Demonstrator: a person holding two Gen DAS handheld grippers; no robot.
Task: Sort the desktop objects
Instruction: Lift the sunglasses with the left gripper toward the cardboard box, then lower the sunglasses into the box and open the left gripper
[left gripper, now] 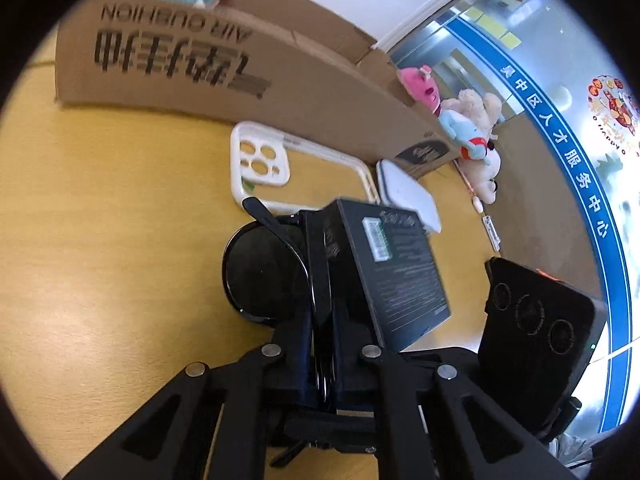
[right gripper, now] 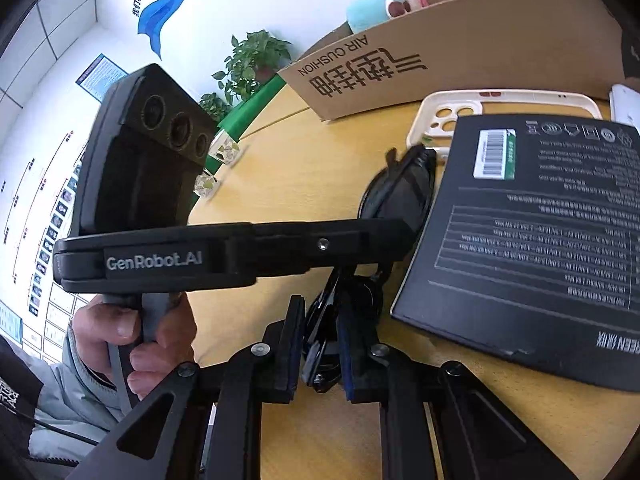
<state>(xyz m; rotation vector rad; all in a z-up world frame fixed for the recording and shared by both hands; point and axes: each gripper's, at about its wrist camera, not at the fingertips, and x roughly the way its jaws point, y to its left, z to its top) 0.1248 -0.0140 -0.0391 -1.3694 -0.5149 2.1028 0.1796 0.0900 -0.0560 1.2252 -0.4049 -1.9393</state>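
Black sunglasses [left gripper: 264,276] are held above the wooden desk [left gripper: 100,220]. My left gripper [left gripper: 324,264] is shut on their frame beside one lens. My right gripper [right gripper: 320,344] is shut on a folded part of the same sunglasses [right gripper: 400,196]. A flat black box with a barcode label [right gripper: 532,232] lies on the desk right of them and shows in the left wrist view [left gripper: 396,272] too. A white phone case [left gripper: 280,168] lies beyond, also in the right wrist view [right gripper: 480,108].
A long cardboard box [left gripper: 224,68] with plush toys [left gripper: 468,128] stands along the back of the desk. A white flat object [left gripper: 408,196] lies beside the phone case. The other gripper's body [right gripper: 152,184] fills the left of the right wrist view.
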